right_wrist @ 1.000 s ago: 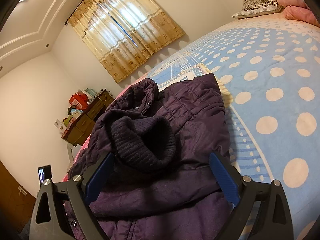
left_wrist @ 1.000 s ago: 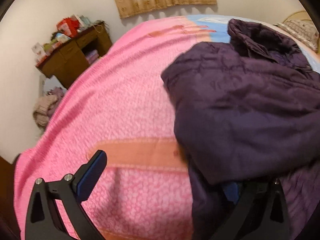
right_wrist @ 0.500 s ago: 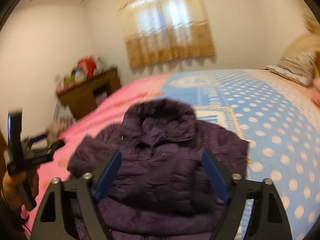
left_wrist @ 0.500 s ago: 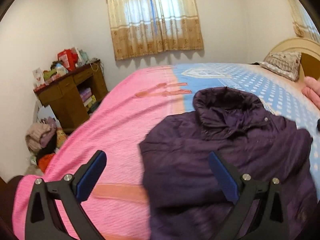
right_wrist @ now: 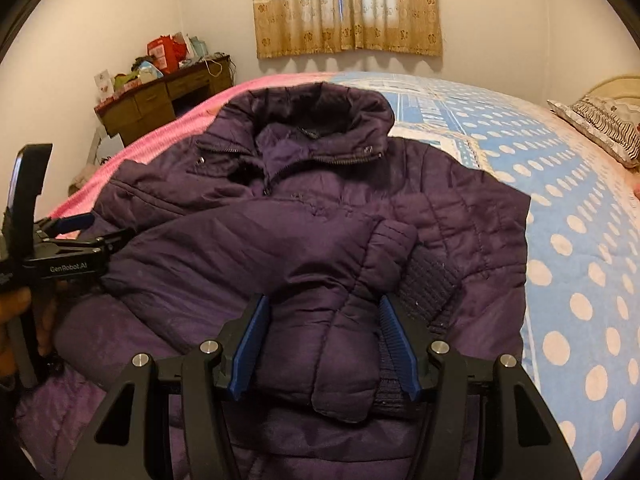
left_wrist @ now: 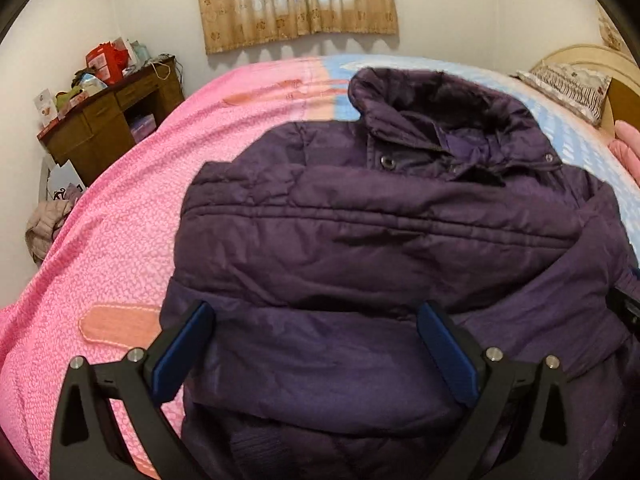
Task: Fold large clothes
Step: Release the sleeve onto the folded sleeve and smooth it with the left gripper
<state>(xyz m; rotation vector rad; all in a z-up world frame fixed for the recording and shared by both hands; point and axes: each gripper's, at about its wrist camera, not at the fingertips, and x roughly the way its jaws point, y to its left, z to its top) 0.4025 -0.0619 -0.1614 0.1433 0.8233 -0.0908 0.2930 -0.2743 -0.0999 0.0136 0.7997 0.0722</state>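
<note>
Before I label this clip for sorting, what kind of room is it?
Most likely a bedroom at home: a bed with a polka-dot cover, a pillow at its head, a curtained window, and a cluttered wooden desk in the corner.

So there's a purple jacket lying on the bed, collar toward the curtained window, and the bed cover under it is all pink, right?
Not quite. The purple jacket does lie on the bed with its collar toward the curtained window, but the cover is only pink on the left; the right wrist view shows the rest is blue with pale dots.
</note>
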